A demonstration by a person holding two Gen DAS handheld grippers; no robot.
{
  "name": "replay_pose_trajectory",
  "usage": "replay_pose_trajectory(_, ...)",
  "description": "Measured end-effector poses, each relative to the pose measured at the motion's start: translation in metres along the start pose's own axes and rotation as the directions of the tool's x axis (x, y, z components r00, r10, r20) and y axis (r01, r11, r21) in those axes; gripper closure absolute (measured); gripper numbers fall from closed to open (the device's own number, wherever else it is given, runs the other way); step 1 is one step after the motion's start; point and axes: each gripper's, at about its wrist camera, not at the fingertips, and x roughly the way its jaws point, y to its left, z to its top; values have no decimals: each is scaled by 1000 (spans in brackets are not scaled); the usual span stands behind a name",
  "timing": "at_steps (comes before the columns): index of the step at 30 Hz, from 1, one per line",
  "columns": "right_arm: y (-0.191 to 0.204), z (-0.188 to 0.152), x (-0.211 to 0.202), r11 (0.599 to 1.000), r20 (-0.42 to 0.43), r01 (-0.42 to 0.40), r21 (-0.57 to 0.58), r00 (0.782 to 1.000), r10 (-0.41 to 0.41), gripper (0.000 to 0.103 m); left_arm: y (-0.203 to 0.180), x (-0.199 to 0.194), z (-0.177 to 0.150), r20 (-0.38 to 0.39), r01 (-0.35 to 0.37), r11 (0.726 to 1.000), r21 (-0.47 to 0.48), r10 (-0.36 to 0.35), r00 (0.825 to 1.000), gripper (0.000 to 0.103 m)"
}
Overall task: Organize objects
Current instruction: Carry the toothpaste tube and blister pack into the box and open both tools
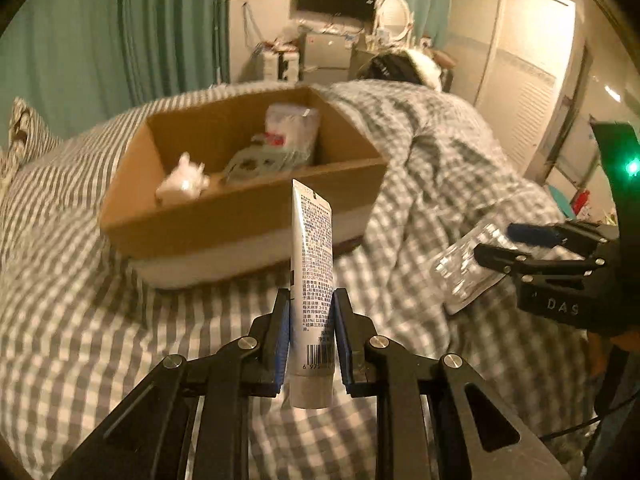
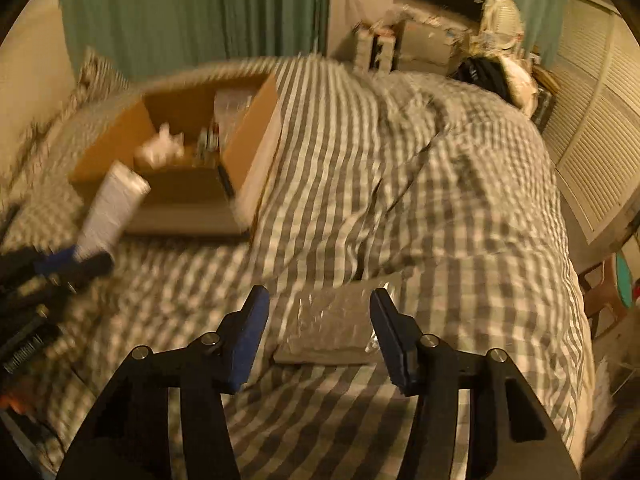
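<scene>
Cardboard box (image 1: 240, 208) sits mid-bed toward the pillow end, already holding several items. Left gripper (image 1: 311, 336) is clamped on an upright white tube (image 1: 312, 264), short of the box. Right gripper (image 2: 318, 332), jaws wide and empty, hovers over a clear plastic packet (image 2: 332, 328) lying on the checked duvet (image 2: 440, 220) near the bed's front edge. Judgement: partly done; tube and packet remain.

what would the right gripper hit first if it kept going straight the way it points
Most likely the clear plastic packet lying on the checked bedcover, seen between the open right gripper fingers; depth is uncertain.
</scene>
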Motion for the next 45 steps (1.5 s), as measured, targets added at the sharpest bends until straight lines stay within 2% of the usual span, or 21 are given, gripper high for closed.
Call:
replay_pose_trajectory(3,0,-2,14,997,-21,79,-14,997,-79,23,11,11,-16,-43,-2,1000,-25,1,999,82)
replay_pose_trajectory(4,2,-2,20,995,-43,95,-29,994,-96,20,13,13,-20,-53,-4,1000,-28,2,999,82)
replay_pose_trajectory(6,6,-3,40,992,-121,98,-74,987,-107,5,13,21,-22,-63,1,999,-38,-3,998,82)
replay_pose_trajectory(7,11,-4,49,988,-143,109,-109,982,-124,2,13,21,-24,-67,9,999,-44,-12,998,82)
replay_pose_trajectory(10,27,-4,68,972,-174,142,-187,969,-175,0,13,21,-27,-73,15,999,-45,-18,997,82)
replay_pose_trajectory(15,35,-2,84,965,-205,152,-211,959,-196,0,15,16,-31,-73,14,998,-55,-18,997,82)
replay_pose_trajectory(17,36,-3,83,962,-198,160,-222,958,-205,3,17,14,-31,-70,11,998,-62,-15,997,82)
replay_pose_trajectory(23,33,-6,55,977,-109,140,-158,981,-158,4,22,3,-30,-44,11,998,-67,-14,999,82)
replay_pose_trajectory(26,34,-5,29,988,-53,83,-133,994,-90,4,23,-9,-24,-15,12,997,-74,-13,1000,82)
replay_pose_trajectory(29,41,4,-4,991,18,25,-130,1000,-23,4,28,-30,-6,57,10,995,-104,-4,998,82)
replay_pose_trajectory(33,53,37,-48,986,149,-25,-165,988,50,4,37,-61,33,164,10,994,-105,8,986,82)
replay_pose_trajectory(37,66,78,-73,977,238,-80,-196,963,126,4,47,-72,73,215,-25,994,-103,47,975,82)
replay_pose_trajectory(39,71,97,-76,974,261,-92,-206,954,146,4,53,-69,93,220,-68,994,-90,87,972,82)
replay_pose_trajectory(45,77,150,-63,971,303,-141,-191,933,195,4,71,-37,126,176,-117,989,-90,132,976,82)
